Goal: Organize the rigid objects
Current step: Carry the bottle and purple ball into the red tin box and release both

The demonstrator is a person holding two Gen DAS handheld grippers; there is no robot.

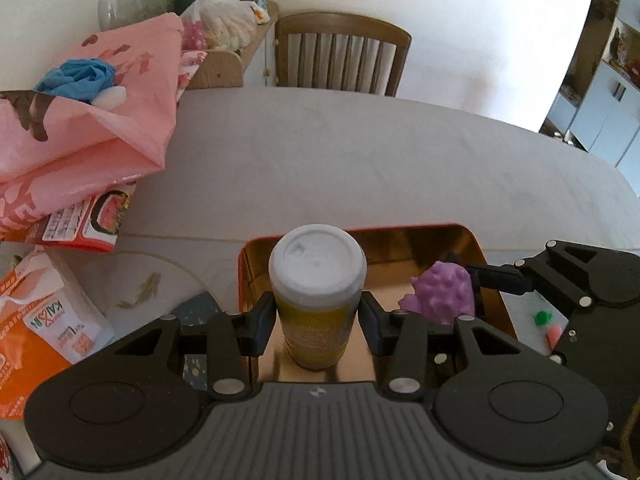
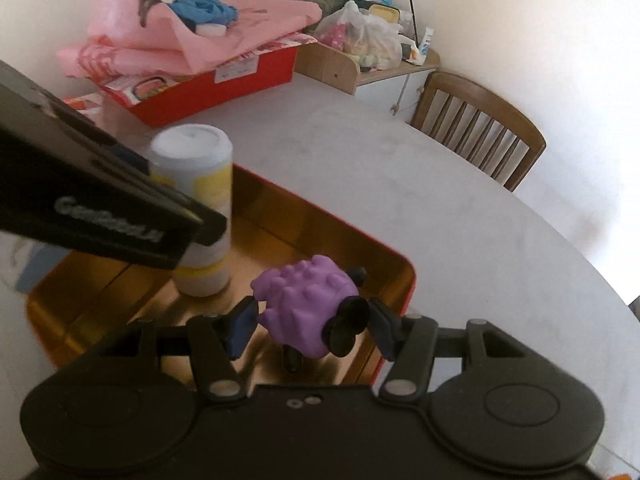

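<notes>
A bottle (image 1: 316,300) with a white cap and yellow label stands upright in the gold-lined tin tray (image 1: 460,236), which is red outside. My left gripper (image 1: 318,322) is shut on the bottle's body, one pad on each side. In the right wrist view the same bottle (image 2: 196,168) sits at the tray's (image 2: 400,264) left part, partly hidden by the left gripper's black body. A purple knobbly toy (image 2: 308,300) with black face and legs is clamped in my right gripper (image 2: 312,326), low over the tray's near right corner. That toy (image 1: 440,292) also shows right of the bottle.
The pale table (image 1: 360,152) stretches beyond the tray. Pink bags (image 1: 80,120) and a red box (image 2: 224,88) pile up at the left, with an orange packet (image 1: 32,340) nearer. A wooden chair (image 1: 344,60) and a cluttered shelf (image 2: 368,48) stand behind.
</notes>
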